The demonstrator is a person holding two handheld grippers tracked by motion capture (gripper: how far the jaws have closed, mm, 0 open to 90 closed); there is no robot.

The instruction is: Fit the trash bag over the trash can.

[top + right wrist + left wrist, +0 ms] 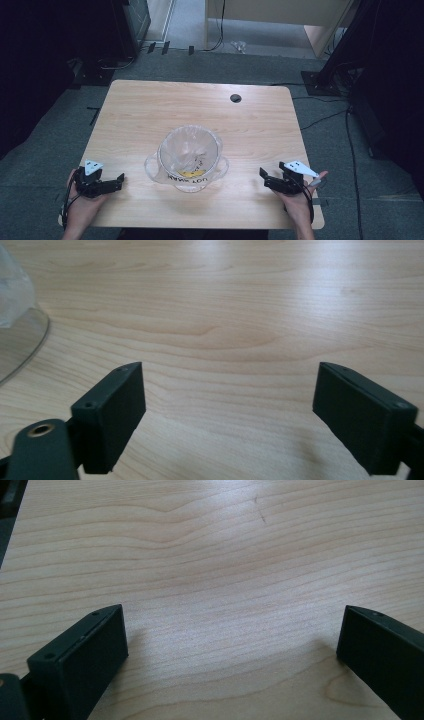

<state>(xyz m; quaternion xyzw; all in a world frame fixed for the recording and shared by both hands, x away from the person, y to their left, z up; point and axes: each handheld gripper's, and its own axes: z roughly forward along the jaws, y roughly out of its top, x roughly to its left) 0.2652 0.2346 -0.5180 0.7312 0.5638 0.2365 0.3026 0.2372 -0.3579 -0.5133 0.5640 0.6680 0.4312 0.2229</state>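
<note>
Nearest me, at the near edge of the table (150,100), my two hands sit low: the left gripper (118,180) by the near left corner and the right gripper (263,174) by the near right corner, each aimed inward toward the middle. In the left gripper view the fingers (80,665) are spread wide with nothing but bare wood grain between them. In the right gripper view the fingers (110,415) are likewise released, with only tabletop in the gap. The clear bowl (190,155), lined with thin plastic and holding something yellow, stands midway between the two grippers, closer to the near edge than the far one, and well apart from both. Its curved rim (20,335) shows off to the side in the right gripper view. I have open wood on both sides of the bowl and across the whole far half, up to the cable hole (235,98) near the far edge
</note>
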